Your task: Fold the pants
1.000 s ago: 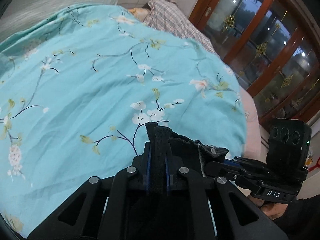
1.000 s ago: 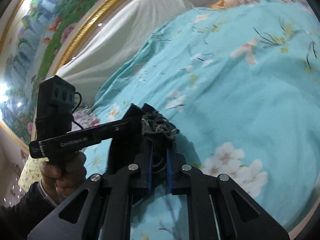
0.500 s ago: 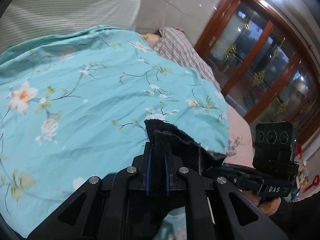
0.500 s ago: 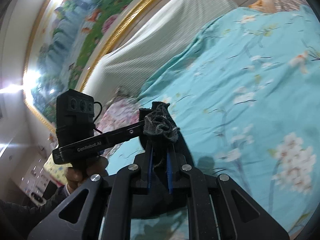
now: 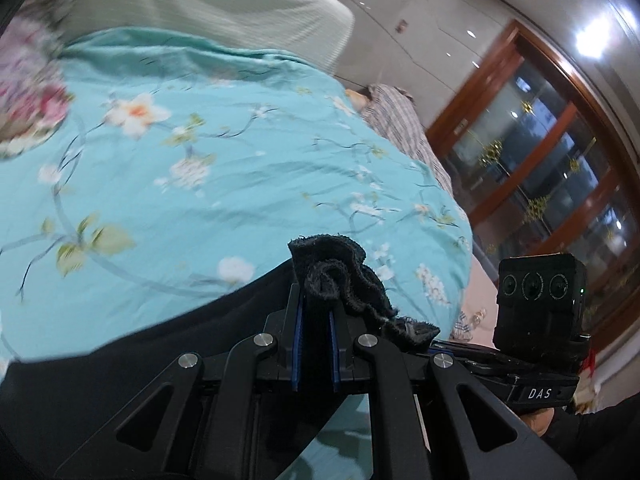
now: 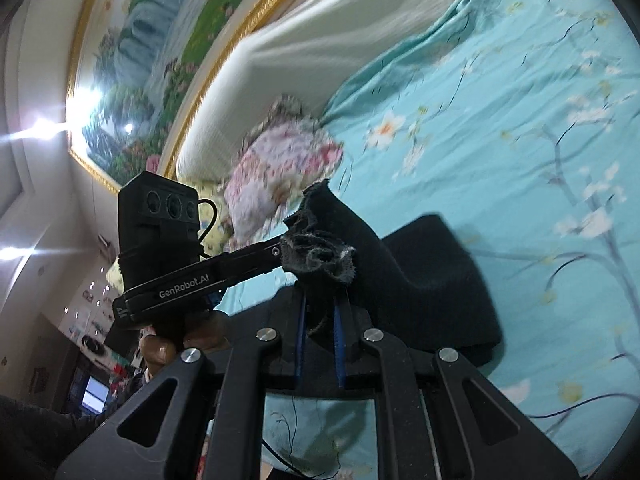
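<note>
The black pants (image 5: 120, 360) hang between both grippers over a bed with a turquoise floral cover (image 5: 200, 160). My left gripper (image 5: 314, 300) is shut on a bunched, frayed black edge, and cloth stretches away to its lower left. My right gripper (image 6: 320, 300) is shut on another frayed bunch of the same pants (image 6: 432, 280), which drape down onto the cover (image 6: 520, 120) to its right. The two grippers sit close side by side. The right one's camera housing (image 5: 540, 292) shows in the left wrist view, and the left one's housing (image 6: 160, 216) in the right wrist view, with a hand under it.
A pink floral pillow (image 6: 280, 160) lies at the head of the bed beside a white padded headboard (image 6: 340, 40). A plaid pillow (image 5: 400, 120) lies at the far side. Wood-framed glass doors (image 5: 540, 160) stand beyond the bed, and a gold-framed painting (image 6: 160, 60) hangs above the headboard.
Both grippers have swept sideways across the bed toward the headboard, keeping their grip. The floral pillow has come into view, and more black cloth now trails below the left gripper.
</note>
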Tool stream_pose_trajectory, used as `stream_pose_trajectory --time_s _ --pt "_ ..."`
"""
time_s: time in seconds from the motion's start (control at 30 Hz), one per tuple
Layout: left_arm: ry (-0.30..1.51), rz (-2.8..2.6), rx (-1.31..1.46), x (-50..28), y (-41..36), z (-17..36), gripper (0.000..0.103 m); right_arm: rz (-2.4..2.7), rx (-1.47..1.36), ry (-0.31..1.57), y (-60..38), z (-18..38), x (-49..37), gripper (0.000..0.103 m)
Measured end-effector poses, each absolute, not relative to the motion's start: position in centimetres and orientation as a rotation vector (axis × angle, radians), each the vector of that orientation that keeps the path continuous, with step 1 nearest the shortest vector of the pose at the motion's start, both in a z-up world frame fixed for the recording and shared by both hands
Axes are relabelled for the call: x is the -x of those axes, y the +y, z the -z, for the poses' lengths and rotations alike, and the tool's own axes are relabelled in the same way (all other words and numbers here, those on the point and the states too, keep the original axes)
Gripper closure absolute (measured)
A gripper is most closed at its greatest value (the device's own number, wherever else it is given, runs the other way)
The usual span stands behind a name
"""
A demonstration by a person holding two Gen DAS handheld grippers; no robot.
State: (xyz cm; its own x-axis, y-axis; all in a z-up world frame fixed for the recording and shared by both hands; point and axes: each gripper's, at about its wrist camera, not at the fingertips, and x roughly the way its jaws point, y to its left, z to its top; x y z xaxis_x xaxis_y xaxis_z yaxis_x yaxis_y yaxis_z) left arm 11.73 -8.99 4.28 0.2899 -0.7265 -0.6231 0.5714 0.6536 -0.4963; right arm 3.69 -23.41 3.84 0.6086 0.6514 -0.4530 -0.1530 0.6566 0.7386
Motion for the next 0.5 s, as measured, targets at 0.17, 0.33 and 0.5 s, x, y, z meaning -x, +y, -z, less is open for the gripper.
stream_pose_trajectory --time_s 0.17,0.33,0.5 --pt "0.962 0.821 0.243 -11.3 -6.1 -2.1 0.094 -0.546 -0.698 0.853 -20.6 -2.0 -4.4 0.090" --pt "0.999 0.774 0.275 -11.2 -4.6 0.1 0.094 -0.552 -0.682 0.912 -19.2 -0.3 -4.9 0.090" --pt "1.017 0.734 0.295 -11.0 -3.4 1.5 0.094 -0.553 -0.638 0.951 -18.1 0.6 -5.3 0.090"
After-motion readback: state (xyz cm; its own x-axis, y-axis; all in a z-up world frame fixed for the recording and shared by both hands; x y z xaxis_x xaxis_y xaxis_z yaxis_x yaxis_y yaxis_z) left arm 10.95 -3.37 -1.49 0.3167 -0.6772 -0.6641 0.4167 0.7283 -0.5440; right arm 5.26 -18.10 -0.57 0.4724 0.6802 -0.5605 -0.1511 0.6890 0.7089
